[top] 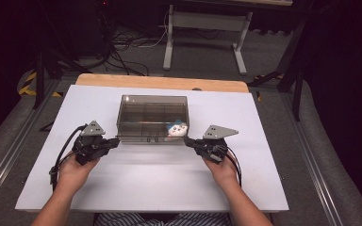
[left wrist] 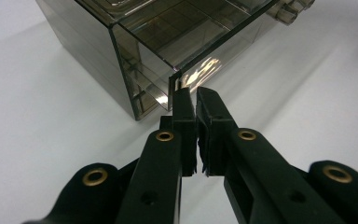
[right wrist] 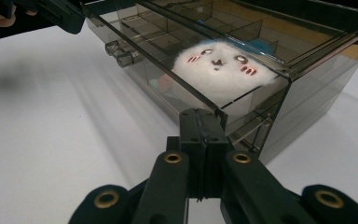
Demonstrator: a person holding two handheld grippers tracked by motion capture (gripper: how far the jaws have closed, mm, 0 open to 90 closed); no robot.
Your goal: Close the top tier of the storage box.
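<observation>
The smoked clear plastic box (top: 152,117) sits mid-desk, its long axis running left to right in front of you, and its lid is down. A white plush toy (top: 176,127) with a stitched face and a bit of blue on top lies inside, in the near right compartment, pressed up under the lid. The box is hard, glossy and sharp-edged, with thin dividers showing through the tinted walls and two small knobs (right wrist: 121,52) on the front wall; the plush is soft and fuzzy by contrast.

What the next move turns on is that each hand has a near corner of the box just ahead of its fingertips. Your left gripper (top: 114,141) points at the near left corner, its fingers (left wrist: 185,109) all but closed with only a thin slit between them and nothing in it, the tips just at the lip of the lid. Your right gripper (top: 188,141) mirrors it at the near right corner, fingers (right wrist: 192,135) pressed fully together and holding nothing, their tips just under the lid's edge. That right hand is the nearer one to the plush.

The desk (top: 136,183) is a smooth matt white sheet, so I'd expect the light box to slide easily if you push rather than lift.
</observation>
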